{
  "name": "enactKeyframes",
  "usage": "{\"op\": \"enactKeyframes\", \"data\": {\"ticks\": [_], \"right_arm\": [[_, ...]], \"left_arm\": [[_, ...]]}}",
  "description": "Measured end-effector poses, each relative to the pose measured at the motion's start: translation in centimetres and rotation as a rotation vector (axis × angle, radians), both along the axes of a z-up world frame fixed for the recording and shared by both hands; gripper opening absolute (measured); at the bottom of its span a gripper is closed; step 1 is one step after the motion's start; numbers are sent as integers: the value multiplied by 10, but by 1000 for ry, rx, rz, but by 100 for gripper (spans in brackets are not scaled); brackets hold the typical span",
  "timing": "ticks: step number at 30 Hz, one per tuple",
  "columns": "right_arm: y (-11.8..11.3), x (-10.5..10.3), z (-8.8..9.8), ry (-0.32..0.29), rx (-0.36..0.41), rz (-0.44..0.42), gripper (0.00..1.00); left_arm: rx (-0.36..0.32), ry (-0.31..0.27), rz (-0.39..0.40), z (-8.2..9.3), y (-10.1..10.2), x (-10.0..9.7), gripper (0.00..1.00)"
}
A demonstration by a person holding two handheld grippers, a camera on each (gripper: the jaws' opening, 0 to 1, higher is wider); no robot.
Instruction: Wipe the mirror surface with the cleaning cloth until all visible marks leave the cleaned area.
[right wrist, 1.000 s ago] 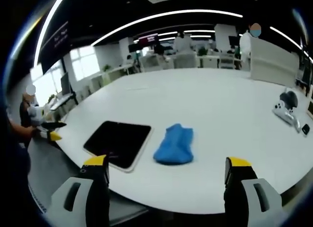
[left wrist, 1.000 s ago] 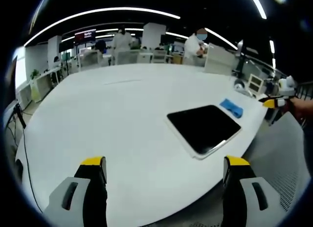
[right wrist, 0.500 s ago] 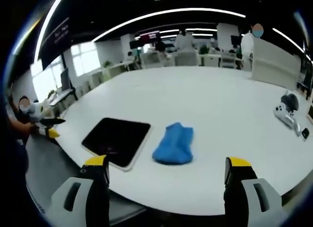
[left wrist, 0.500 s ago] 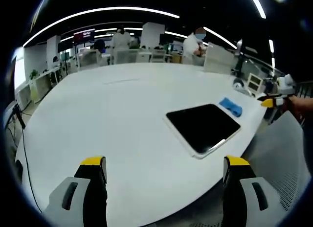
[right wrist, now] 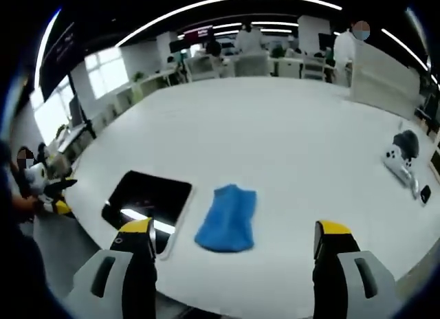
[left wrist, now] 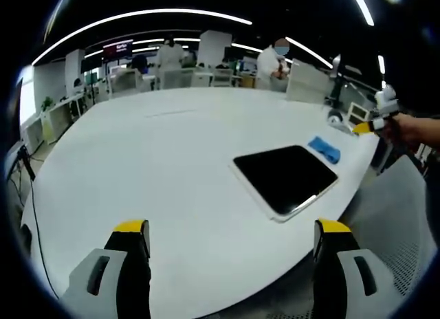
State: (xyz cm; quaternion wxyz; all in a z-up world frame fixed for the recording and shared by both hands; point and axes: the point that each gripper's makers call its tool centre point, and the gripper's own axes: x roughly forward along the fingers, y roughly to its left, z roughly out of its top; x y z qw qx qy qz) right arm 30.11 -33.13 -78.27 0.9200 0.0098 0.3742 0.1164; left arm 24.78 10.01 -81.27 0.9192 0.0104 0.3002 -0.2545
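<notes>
A dark flat mirror [left wrist: 286,177] with a pale rim lies on the white table [left wrist: 158,168] near its right edge; a crumpled blue cloth [left wrist: 324,149] sits just beyond it. In the right gripper view the blue cloth [right wrist: 227,218] lies to the right of the mirror [right wrist: 146,201], which reflects a ceiling light. My left gripper [left wrist: 231,231] is open above the table's near edge, well short of the mirror. My right gripper [right wrist: 232,233] is open just above the cloth, holding nothing. In the left gripper view the right gripper [left wrist: 375,119], held by a hand, shows at the far right.
A game controller [right wrist: 401,159] and a small dark item [right wrist: 425,193] lie at the table's right side. Desks, white partitions and people in white stand beyond the far edge [left wrist: 172,58]. A cable [left wrist: 31,195] hangs off the table's left edge. The left gripper [right wrist: 47,192] shows at the left.
My right gripper has moved forward and tipped down over the cloth, which now lies closer between its jaws. The left gripper has barely moved.
</notes>
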Motion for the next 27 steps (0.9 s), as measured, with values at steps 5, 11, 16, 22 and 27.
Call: {"op": "enactKeyframes", "data": {"ticks": [5,11,16,22,27], "right_arm": [[3,-3,-31,167,-26,29,93],[17,2,-43,223,32,-19,90],[19,17,-54,199,-36,-17,71],[23,26,-61,207,-31,-45,42],[24,21,-77,238,-55,-31,21]], "left_arm": [[2,5,-3,-1,0,0,99],[9,4,1,-1,2,0,99],[1,14,3,-3,1,0,99],[1,18,3,-4,2,-1,99],[-4,22,-4,-4,0,-2,99]]}}
